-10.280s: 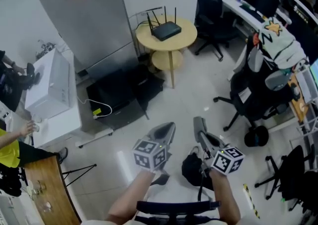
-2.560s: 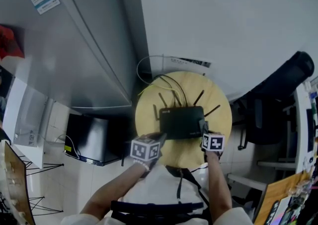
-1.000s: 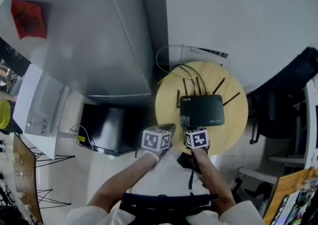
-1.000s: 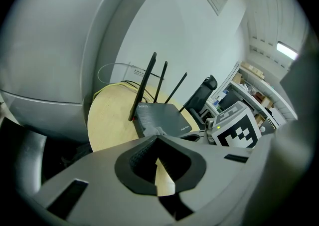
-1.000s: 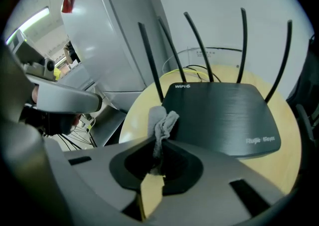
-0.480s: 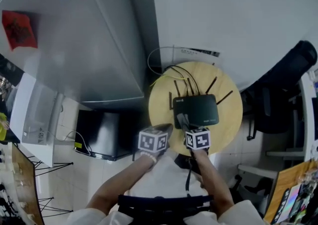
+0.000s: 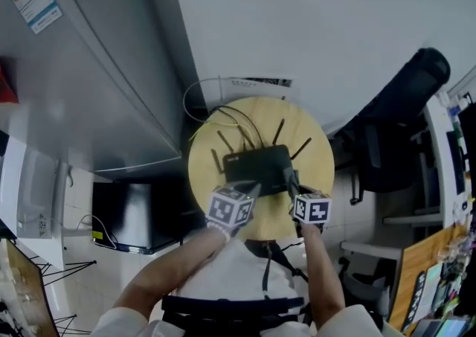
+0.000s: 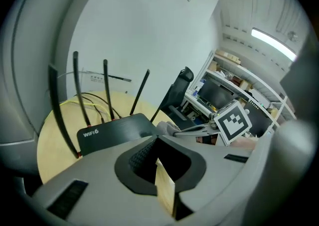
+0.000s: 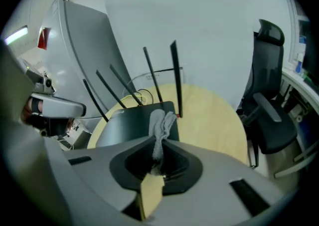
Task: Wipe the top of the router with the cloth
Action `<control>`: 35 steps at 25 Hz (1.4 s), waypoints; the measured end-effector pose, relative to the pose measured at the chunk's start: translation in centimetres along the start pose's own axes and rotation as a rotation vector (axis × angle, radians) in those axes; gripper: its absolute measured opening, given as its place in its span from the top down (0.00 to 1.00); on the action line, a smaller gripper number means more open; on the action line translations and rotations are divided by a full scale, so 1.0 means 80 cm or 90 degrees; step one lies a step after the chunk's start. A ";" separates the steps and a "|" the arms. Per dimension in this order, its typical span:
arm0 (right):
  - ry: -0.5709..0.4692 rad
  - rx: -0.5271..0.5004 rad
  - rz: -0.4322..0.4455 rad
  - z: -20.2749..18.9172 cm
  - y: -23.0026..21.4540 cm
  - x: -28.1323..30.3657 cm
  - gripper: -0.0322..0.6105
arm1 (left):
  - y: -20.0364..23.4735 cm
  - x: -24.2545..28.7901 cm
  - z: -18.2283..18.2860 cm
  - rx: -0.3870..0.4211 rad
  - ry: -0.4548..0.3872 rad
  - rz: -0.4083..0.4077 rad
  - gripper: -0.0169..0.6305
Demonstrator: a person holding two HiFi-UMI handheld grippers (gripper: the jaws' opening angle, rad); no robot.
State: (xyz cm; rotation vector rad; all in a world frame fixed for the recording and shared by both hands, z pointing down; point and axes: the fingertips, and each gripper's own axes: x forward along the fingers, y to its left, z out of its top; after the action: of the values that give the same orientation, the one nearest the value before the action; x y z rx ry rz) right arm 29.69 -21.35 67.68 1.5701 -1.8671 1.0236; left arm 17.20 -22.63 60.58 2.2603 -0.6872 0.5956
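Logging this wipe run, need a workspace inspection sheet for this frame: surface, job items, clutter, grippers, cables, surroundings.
Surface: round wooden table.
Job's things: black router, antennas up; grey cloth lying on its top near the right end.
Clutter: nothing seen.
Grippers: right gripper shut on the cloth; left gripper shut, empty, near the router's front edge.
Cables: yellow and black cables behind the router.
Surroundings: grey cabinet left, black office chair right.

One router, four antennas, one cloth, one table, one chair
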 end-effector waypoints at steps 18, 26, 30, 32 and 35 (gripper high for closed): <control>0.110 -0.153 0.059 0.007 -0.078 0.088 0.89 | -0.014 0.044 0.013 -0.050 0.003 0.044 0.98; 0.121 -0.162 0.087 -0.003 -0.073 0.083 0.89 | 0.002 0.030 0.002 -0.084 -0.003 0.066 0.98; 0.116 -0.157 0.083 -0.016 -0.072 0.071 0.89 | 0.005 0.022 -0.003 -0.079 -0.004 0.065 0.98; 0.112 -0.152 0.079 -0.025 -0.070 0.062 0.89 | 0.005 0.016 -0.007 -0.078 -0.004 0.063 0.98; 0.112 -0.147 0.075 -0.041 -0.066 0.049 0.89 | 0.007 0.005 -0.013 -0.076 -0.009 0.060 0.98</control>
State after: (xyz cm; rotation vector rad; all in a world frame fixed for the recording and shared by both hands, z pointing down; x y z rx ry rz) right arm 33.63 -21.37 73.87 1.2109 -1.8973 0.9255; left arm 16.94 -22.33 61.72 2.1326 -0.8175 0.5692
